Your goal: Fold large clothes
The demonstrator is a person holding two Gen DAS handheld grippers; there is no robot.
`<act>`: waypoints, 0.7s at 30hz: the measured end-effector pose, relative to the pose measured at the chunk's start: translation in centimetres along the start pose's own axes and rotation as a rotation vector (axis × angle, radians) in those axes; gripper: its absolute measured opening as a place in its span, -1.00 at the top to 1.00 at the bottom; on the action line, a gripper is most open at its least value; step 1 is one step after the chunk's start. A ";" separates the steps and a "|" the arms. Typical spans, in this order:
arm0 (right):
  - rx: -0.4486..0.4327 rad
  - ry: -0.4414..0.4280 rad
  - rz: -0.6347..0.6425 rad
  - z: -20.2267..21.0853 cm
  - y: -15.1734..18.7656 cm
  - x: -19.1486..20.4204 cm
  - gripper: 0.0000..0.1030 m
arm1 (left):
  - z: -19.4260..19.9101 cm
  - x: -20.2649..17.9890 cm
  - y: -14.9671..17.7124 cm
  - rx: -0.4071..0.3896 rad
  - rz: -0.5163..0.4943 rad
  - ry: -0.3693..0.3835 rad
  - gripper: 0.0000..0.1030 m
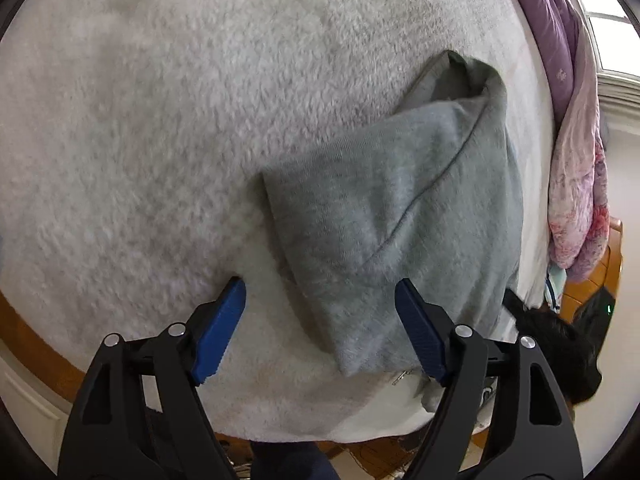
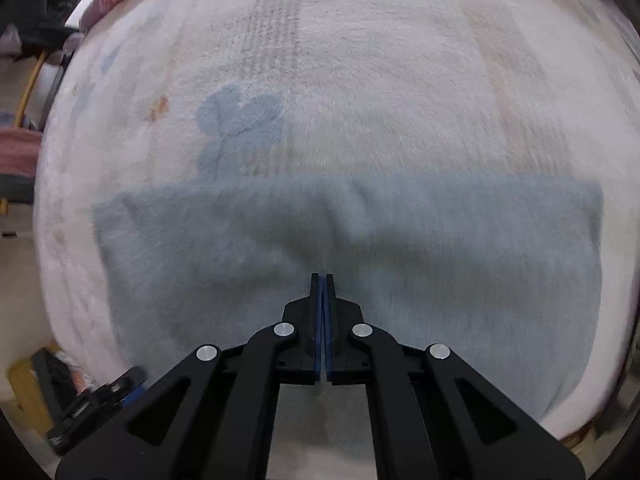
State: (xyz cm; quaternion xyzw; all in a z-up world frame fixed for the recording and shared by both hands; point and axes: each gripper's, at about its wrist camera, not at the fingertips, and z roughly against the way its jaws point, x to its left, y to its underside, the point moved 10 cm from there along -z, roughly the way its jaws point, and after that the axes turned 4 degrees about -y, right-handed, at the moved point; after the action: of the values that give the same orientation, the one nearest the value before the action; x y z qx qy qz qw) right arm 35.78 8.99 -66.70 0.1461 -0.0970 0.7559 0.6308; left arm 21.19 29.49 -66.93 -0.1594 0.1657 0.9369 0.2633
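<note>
Blue pads (image 1: 420, 332) of my left gripper (image 1: 320, 330) stand wide, empty, straddling the grey garment's (image 1: 400, 208) near corner; its long axis runs away up-right. My right gripper (image 2: 322, 278) is closed over the garment, its hold unclear.

Spread flat on the bed (image 1: 140, 140): a blanket (image 2: 380, 60), and on it a folded garment (image 1: 400, 208), close to the near edge in the left wrist view. Heaped along the bed's right edge there: a quilt (image 1: 576, 184). Past the near edge: a wooden frame (image 1: 36, 344).
</note>
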 end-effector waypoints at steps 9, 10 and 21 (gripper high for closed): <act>0.051 0.005 -0.057 -2.8 5.3 -2.3 1.00 | -1.0 -2.7 -1.7 -0.044 0.010 0.072 -0.43; 0.055 0.003 -0.067 -2.9 5.3 -2.4 1.00 | -0.9 -3.1 -1.9 -0.044 0.016 0.090 -0.40; 0.073 0.010 -0.053 -2.3 5.0 -2.9 1.00 | -2.6 -3.9 -2.5 -0.033 -0.040 0.058 0.58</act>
State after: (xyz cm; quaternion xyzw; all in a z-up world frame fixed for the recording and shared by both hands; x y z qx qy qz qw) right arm 31.12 6.14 -69.63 0.1676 -0.0621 0.7426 0.6455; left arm 26.24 28.77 -68.31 -0.1941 0.1542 0.9291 0.2746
